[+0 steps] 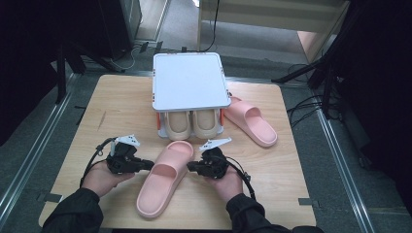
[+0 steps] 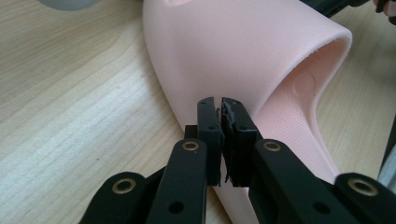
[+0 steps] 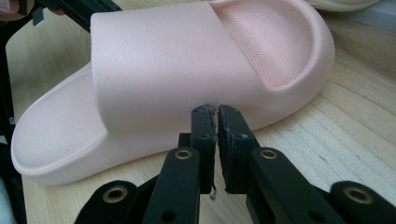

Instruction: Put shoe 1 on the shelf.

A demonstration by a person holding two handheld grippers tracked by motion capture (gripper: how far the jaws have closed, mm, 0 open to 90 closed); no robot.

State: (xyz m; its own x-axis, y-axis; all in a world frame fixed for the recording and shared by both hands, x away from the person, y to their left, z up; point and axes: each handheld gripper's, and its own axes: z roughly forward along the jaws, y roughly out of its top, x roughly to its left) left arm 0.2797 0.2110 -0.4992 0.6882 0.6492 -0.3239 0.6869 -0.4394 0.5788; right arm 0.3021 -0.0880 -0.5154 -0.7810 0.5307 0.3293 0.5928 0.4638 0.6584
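A pink slide sandal lies on the wooden table between my two grippers, its strap arched over the middle. My left gripper points at its left side with the jaws shut and nothing between them; in the left gripper view the pads meet right at the strap's wall. My right gripper faces the sandal's right side, also shut and holding nothing, its tips close against the strap. A second pink sandal lies at the back right.
A small rack with a white top stands at the table's back middle, with a beige pair of sandals tucked under it. Bare wood lies left of the rack. The table's front edge is near my forearms.
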